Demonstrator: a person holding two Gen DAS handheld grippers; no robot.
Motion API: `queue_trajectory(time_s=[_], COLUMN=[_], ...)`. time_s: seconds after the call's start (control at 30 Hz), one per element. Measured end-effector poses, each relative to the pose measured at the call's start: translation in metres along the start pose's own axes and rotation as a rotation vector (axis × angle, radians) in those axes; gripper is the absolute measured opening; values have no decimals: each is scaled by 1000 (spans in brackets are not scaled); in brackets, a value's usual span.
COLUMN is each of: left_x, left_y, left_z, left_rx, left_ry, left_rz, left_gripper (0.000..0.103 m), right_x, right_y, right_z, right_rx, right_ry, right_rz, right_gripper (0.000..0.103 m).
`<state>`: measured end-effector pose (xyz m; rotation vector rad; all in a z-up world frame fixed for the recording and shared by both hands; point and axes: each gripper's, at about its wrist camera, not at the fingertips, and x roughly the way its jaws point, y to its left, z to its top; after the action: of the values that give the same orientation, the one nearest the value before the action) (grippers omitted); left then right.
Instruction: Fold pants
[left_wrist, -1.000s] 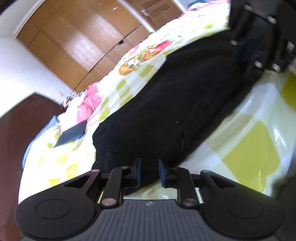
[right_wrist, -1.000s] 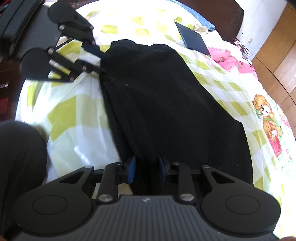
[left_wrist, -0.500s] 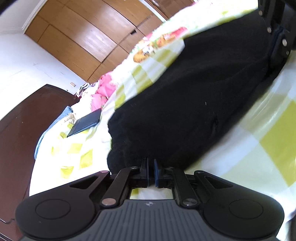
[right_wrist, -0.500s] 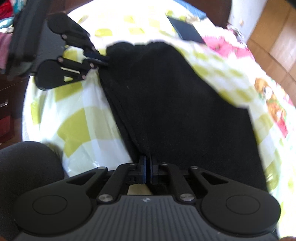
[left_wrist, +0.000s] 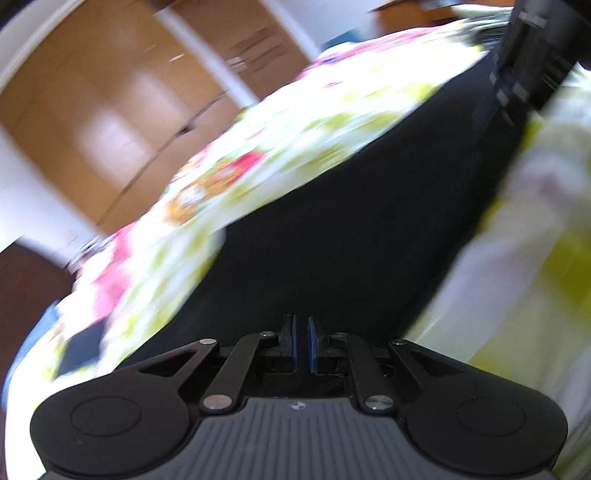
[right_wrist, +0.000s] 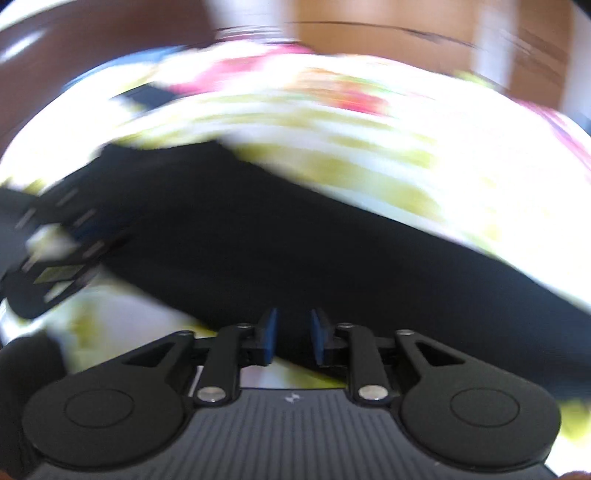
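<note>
The black pants (left_wrist: 351, 229) lie stretched across a bed with a yellow-checked, flowered sheet (left_wrist: 280, 147); both views are motion-blurred. My left gripper (left_wrist: 302, 343) is shut on one end of the pants. In the right wrist view the pants (right_wrist: 295, 251) run from left to right, and my right gripper (right_wrist: 293, 338) has its blue pads a little apart with black cloth between them. The left gripper shows at the left edge of the right wrist view (right_wrist: 55, 258), and the right gripper at the top right of the left wrist view (left_wrist: 517, 85).
Wooden wardrobe doors (left_wrist: 110, 110) stand behind the bed. A dark flat object (left_wrist: 77, 354) lies on the sheet at the left, also seen in the right wrist view (right_wrist: 147, 96). A dark wooden headboard (right_wrist: 92, 55) is beyond it.
Both grippers closed on the pants' ends and then swung fast, lifting the cloth. The right gripper's pads now stand wider apart than half a second ago.
</note>
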<state>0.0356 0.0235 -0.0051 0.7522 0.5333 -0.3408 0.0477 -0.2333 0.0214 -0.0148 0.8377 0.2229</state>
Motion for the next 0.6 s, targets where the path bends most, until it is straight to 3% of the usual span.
queue_trajectory(time_s=[0.1, 0.23, 0.47, 0.6], left_x=[17, 32, 46, 46], left_y=[-32, -65, -95, -106], left_z=[40, 82, 118, 126], left_rx=[32, 117, 210, 243], left_ry=[-46, -81, -82, -83], left_rz=[-83, -146, -203, -215], left_gripper=[27, 27, 27, 27], right_x=[-23, -38, -26, -21], right_y=[-90, -166, -214, -229], right_z=[-18, -39, -53, -65], right_rx=[314, 607, 828, 967], right_ry=[-37, -124, -200, -188], right_rz=[-96, -102, -16, 37], right_gripper=[28, 28, 28, 25])
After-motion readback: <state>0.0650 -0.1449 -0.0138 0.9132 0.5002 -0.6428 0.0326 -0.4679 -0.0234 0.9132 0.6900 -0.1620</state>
